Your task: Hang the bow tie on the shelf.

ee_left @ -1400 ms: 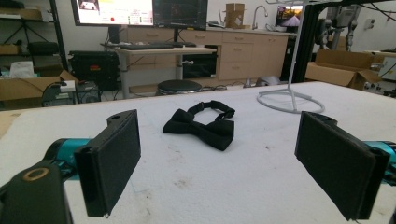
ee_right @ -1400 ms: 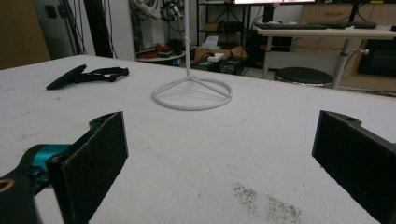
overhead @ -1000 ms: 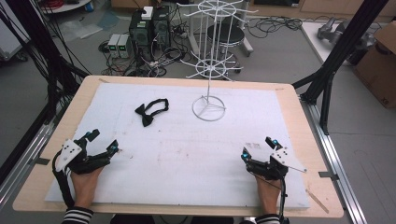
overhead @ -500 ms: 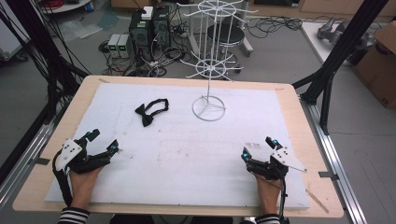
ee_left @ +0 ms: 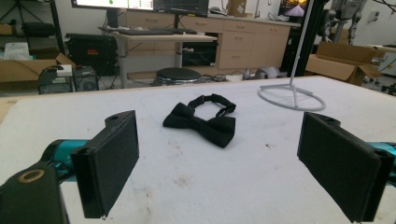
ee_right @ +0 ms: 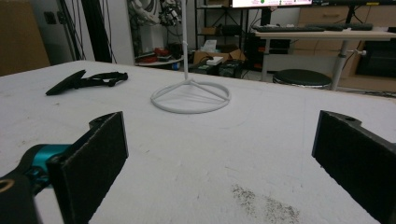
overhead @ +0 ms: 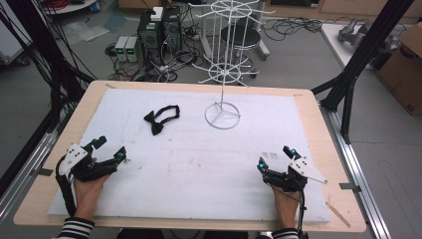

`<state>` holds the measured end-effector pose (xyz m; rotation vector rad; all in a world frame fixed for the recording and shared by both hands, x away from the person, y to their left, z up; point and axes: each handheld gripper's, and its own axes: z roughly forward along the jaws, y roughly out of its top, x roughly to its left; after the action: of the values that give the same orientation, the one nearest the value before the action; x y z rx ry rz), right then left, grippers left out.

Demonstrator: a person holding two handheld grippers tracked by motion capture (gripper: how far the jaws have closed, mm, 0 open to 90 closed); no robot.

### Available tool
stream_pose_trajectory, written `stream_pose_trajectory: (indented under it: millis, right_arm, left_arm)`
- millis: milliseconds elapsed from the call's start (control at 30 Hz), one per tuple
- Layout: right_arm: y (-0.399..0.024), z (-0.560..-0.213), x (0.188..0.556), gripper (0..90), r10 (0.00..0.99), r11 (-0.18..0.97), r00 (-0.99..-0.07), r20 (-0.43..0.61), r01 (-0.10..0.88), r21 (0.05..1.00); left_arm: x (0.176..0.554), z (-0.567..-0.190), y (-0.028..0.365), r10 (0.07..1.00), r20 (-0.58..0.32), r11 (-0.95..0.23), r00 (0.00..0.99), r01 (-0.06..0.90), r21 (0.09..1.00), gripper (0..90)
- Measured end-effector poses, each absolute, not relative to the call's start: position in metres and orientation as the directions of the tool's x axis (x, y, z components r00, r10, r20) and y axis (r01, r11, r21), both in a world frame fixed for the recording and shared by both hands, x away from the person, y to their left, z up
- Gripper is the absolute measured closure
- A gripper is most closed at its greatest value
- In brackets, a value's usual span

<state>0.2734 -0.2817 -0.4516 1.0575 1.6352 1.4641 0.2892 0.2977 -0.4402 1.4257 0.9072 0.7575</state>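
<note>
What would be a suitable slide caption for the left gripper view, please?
Open left gripper faces a black bow tie lying on the white table, beside the white wire stand.

Counted on the white table pad (overhead: pixel 199 169): one black fabric bow tie (overhead: pixel 160 118); one white wire display stand (overhead: pixel 223 74); two handheld black two-jaw grippers.
</note>
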Motion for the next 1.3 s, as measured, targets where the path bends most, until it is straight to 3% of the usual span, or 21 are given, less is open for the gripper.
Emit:
stream_pose_trajectory:
  millis: [300,667,1300]
  right_arm:
    - [-0.282,-0.452,0.273,2.5,0.902,0.022,-0.431,0.036,0.130,0.991]
    - [-0.282,-0.452,0.273,2.4,0.902,0.023,-0.431,0.035,0.129,0.991]
    - [-0.282,-0.452,0.273,2.4,0.901,0.015,-0.432,0.044,0.132,0.991]
  left_arm:
    - [0.311,-0.408,0.292,0.843,-0.034,-0.037,0.536,0.121,0.992,13.2]
    - [0.346,-0.376,0.271,0.800,0.072,-0.217,0.596,0.175,0.960,13.2]
    - [0.403,-0.365,0.230,0.747,0.077,-0.330,0.660,0.268,0.905,13.5]
